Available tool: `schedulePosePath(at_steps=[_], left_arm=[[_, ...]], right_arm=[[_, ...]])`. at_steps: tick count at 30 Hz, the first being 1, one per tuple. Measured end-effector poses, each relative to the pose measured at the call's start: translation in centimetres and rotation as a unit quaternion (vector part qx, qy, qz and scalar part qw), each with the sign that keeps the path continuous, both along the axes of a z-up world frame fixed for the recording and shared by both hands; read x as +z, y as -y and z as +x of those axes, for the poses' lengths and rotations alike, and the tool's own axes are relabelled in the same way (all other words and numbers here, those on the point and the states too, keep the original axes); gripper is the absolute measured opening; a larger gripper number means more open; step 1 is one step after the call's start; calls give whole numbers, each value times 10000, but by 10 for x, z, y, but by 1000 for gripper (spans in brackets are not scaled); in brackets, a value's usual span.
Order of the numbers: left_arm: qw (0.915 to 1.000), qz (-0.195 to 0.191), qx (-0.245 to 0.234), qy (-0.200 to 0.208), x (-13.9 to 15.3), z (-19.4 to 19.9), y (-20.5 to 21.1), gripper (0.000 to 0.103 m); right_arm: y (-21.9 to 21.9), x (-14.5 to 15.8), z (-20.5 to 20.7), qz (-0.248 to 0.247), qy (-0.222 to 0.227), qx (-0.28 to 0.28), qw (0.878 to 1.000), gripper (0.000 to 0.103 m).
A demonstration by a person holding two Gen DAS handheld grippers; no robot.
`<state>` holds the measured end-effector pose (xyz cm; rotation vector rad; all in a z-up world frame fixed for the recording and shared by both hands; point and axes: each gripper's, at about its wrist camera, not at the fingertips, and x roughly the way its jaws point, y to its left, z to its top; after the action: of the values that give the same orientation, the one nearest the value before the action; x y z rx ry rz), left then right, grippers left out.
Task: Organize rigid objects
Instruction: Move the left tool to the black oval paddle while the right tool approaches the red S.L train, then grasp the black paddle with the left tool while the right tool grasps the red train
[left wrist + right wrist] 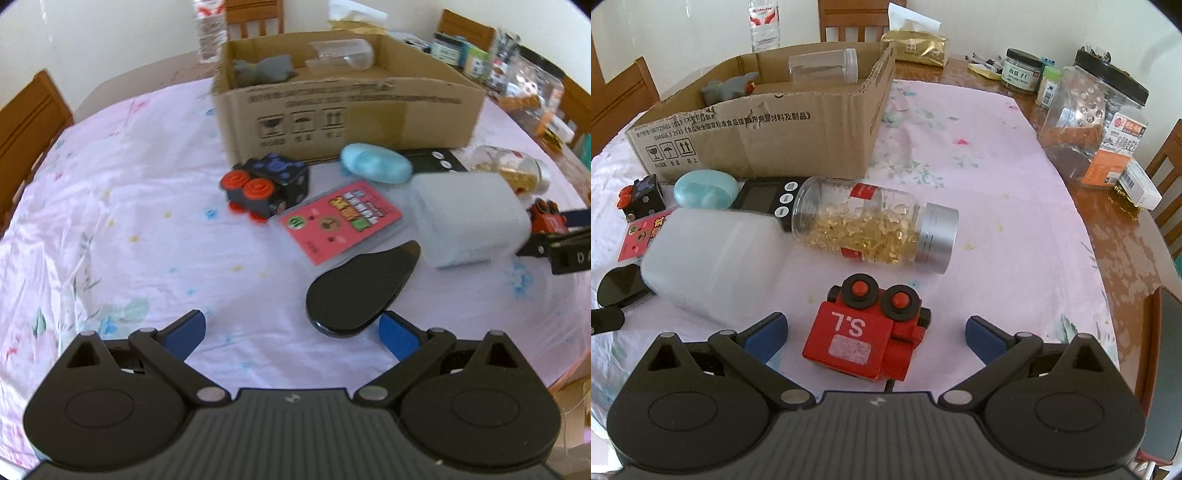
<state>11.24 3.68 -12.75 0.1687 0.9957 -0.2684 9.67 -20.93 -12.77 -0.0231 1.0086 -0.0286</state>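
Observation:
My left gripper (291, 330) is open over the pink tablecloth; a flat black teardrop-shaped object (360, 290) lies just ahead of its right finger. Beyond lie a pink card (340, 219), a black toy train with red wheels (264, 186), a light-blue oval case (375, 168) and a white plastic jug on its side (469, 218). My right gripper (875, 334) is open, with a red toy train (866, 332) standing between its fingers, untouched. A jar of yellow capsules (875, 225) lies ahead of it. The cardboard box (768, 136) holds a grey toy and a clear jar.
A black timer (768, 201) lies by the box. Jars, a large clear container (1089, 122) and packets crowd the bare wooden table at the right. Wooden chairs (26, 125) stand around the table. A water bottle (764, 24) stands behind the box.

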Motion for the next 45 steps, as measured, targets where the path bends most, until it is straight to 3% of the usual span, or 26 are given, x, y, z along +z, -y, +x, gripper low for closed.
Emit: schedulePosePath(at_steps=[11, 21, 30, 38, 45], left_arm=[[9991, 73, 399, -87, 0, -2, -15, 102], [9970, -602, 445, 186, 17, 14, 11, 102], [9947, -567, 856, 107, -3, 30, 26, 103], [9961, -463, 745, -135, 2, 11, 10, 102], [9982, -515, 287, -81, 0, -2, 7, 102]], right_arm=[[0, 0, -7, -6, 136, 46, 9999, 103], [0, -1, -8, -11, 187, 89, 9998, 103], [3, 0, -9, 6, 142, 332, 9993, 103], [4, 0, -9, 7, 117, 405, 9991, 103], [4, 0, -10, 14, 135, 532, 9985, 103]])
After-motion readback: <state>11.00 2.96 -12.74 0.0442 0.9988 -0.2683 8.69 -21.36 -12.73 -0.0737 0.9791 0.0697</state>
